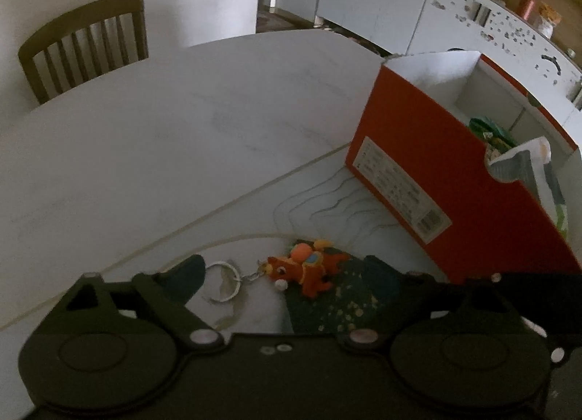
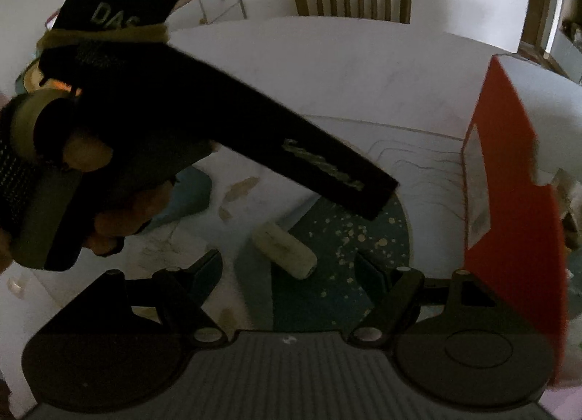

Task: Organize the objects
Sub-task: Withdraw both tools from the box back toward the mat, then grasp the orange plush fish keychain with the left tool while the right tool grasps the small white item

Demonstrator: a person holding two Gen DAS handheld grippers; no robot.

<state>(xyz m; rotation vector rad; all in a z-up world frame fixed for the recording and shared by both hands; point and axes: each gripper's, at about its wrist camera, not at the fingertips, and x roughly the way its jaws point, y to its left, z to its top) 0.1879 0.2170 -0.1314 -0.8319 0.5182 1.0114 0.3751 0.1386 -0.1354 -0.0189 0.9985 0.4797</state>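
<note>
Left wrist view: left hand-held gripper point(image 1: 282, 274) spread wide, empty, over an orange plush keychain point(image 1: 303, 269) lying on the worktop point(image 1: 182, 136) beside the orange box point(image 1: 436, 172). Right hand-held gripper point(image 2: 287, 267) likewise wide, flanking a pale cylinder point(image 2: 285, 245).

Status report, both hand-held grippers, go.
Left hand-held gripper open over keychain toy. Right hand-held gripper open around pale cylinder. Orange box open on right. Nothing blocking.
</note>
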